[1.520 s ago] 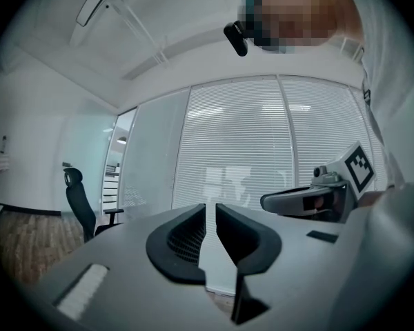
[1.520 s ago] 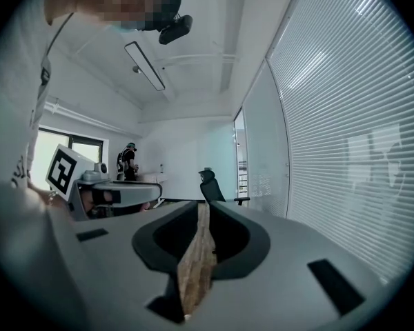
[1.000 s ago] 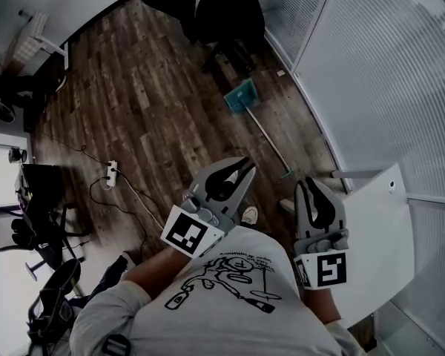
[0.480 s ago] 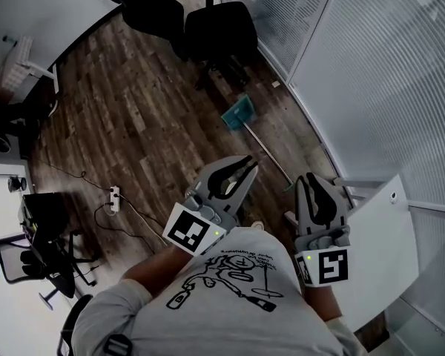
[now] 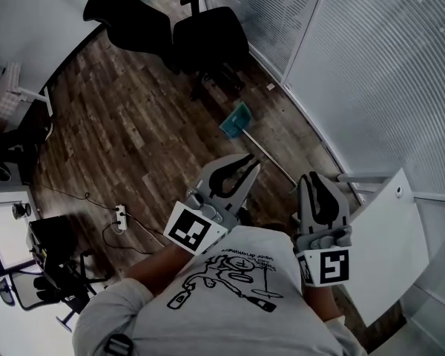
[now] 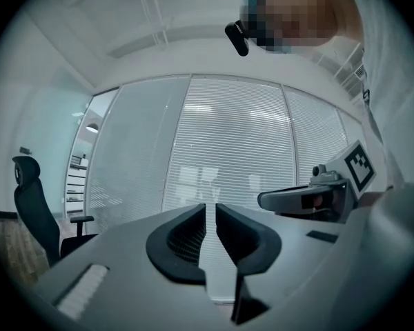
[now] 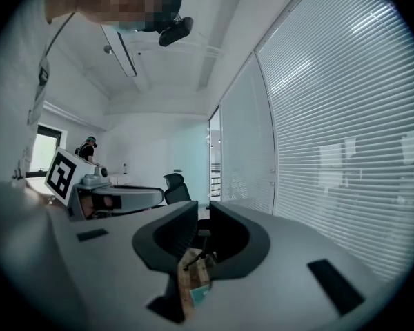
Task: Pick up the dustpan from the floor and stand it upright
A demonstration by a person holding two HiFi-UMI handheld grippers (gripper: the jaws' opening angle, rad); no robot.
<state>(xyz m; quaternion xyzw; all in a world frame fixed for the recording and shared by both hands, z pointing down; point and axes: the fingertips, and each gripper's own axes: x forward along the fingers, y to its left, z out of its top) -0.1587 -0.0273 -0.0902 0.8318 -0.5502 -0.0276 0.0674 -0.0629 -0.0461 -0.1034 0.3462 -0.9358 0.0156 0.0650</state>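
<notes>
teal dustpan (image 5: 237, 119) mid-frame on dark brown wood-plank floor (image 5: 133, 139); black office chairs (image 5: 208, 39) at top; grey left gripper (image 5: 248, 162) and right gripper (image 5: 316, 178), each with black-and-white square markers.

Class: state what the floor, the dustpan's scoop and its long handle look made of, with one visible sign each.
Floor: wood or wood-look laminate, matt; brown grained planks. Dustpan scoop: probably plastic; flat uniform teal. Handle: likely metal; thin, straight, pale grey, too small for certainty.
</notes>
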